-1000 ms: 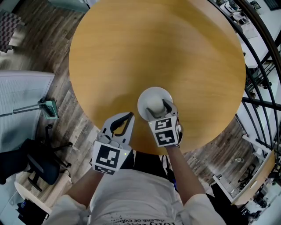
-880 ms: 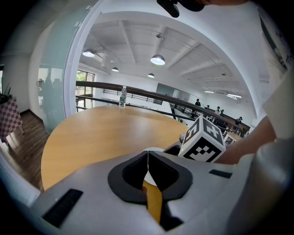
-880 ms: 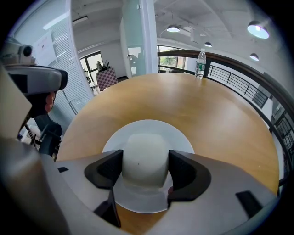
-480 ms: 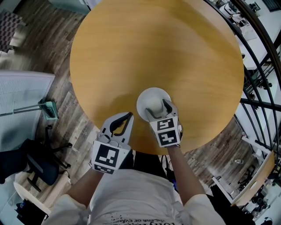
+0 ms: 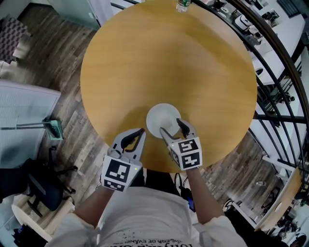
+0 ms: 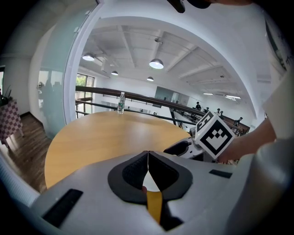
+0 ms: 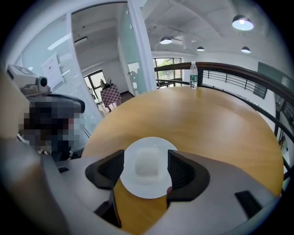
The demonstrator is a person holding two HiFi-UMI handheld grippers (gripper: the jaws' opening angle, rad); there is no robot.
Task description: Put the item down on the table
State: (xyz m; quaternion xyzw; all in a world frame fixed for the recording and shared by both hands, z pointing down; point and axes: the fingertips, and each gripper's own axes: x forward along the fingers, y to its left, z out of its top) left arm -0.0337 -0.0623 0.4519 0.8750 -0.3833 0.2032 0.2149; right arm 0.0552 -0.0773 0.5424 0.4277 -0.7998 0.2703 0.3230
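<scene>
Two claws hover at the near edge of a round wooden surface (image 5: 169, 62), one on each side of the person's body. A white dish (image 5: 161, 116) lies flat on the surface close to that edge, and a pale squarish lump sits at its middle – what it is cannot be told.

In the right gripper view the right claw (image 7: 145, 160) stands released, its dark pads well apart. The dish shows in the gap between them and is wider than the gap. From the head view the tips of this claw overlap the dish's near rim. Whether they touch it cannot be told.

Just left of the dish, over the rim of the surface, is the left claw (image 5: 136, 138). The left gripper view shows it clenched – its pads meet in a thin seam with nothing caught between them.

A clear bottle (image 5: 182, 5) stands upright at the far edge of the surface, well apart from the dish and next to a dark railing (image 5: 275, 67). Grey plank floor (image 5: 53, 53) shows around the surface.
</scene>
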